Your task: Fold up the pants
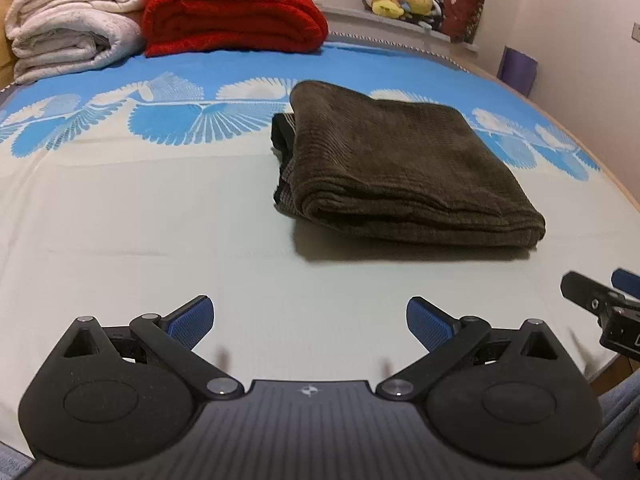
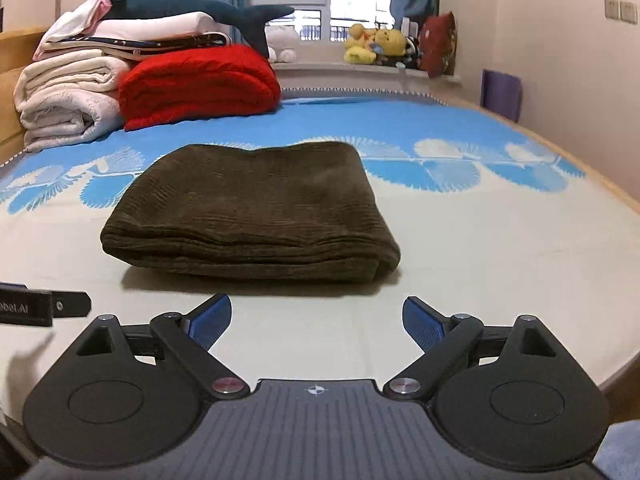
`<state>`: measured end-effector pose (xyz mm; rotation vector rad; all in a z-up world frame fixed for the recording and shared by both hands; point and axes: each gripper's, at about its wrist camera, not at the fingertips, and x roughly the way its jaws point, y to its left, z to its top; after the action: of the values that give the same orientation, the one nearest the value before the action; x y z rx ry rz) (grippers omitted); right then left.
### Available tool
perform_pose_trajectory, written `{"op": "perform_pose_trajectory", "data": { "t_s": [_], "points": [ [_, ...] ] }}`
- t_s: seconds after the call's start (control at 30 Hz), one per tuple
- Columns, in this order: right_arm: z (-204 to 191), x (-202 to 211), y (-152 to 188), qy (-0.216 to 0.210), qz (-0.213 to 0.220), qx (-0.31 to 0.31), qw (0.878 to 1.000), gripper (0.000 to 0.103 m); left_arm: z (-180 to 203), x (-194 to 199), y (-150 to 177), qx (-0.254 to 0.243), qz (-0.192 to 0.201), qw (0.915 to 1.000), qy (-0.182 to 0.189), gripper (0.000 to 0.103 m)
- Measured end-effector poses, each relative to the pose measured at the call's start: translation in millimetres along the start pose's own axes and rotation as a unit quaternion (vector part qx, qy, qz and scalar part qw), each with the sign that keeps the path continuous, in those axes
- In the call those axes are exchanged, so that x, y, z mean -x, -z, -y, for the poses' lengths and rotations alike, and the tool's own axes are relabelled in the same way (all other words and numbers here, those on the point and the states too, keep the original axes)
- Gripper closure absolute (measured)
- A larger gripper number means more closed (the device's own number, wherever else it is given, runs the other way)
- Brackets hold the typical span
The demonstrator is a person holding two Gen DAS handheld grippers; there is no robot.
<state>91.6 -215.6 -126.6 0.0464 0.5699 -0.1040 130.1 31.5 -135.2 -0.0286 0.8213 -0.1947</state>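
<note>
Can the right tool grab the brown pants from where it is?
Probably yes. The right tool is open and empty, the folded brown pants lie straight ahead on the bed sheet, and nothing sits between them.

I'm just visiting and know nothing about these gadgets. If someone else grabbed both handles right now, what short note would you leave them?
Left gripper: open, nothing between its fingers.
Right gripper: open, also empty.
Pants: brown corduroy, lying as a compact folded bundle on the bed sheet, just ahead of both grippers and touching neither.
Done: the folding looks finished; the layers stack fairly evenly.
Left: probably nothing, perhaps tidy the dark bit sticking out on the bundle's left side in the left camera.
</note>
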Motion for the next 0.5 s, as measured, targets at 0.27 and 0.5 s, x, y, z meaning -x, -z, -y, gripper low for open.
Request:
{"op": "perform_pose_trajectory", "data": {
  "t_s": [0.27,0.5],
  "points": [
    [-6,-6,8,0.017,-0.001,0.016,1.000,0.010,12,-2,1,-0.018,-0.006,0.9998,-0.003,0.000],
    [-15,-19,9,0.016,-0.013,0.044,0.999,0.010,18,-3,1,-0.037,-0.003,0.9993,-0.008,0.000]
  ]
}}
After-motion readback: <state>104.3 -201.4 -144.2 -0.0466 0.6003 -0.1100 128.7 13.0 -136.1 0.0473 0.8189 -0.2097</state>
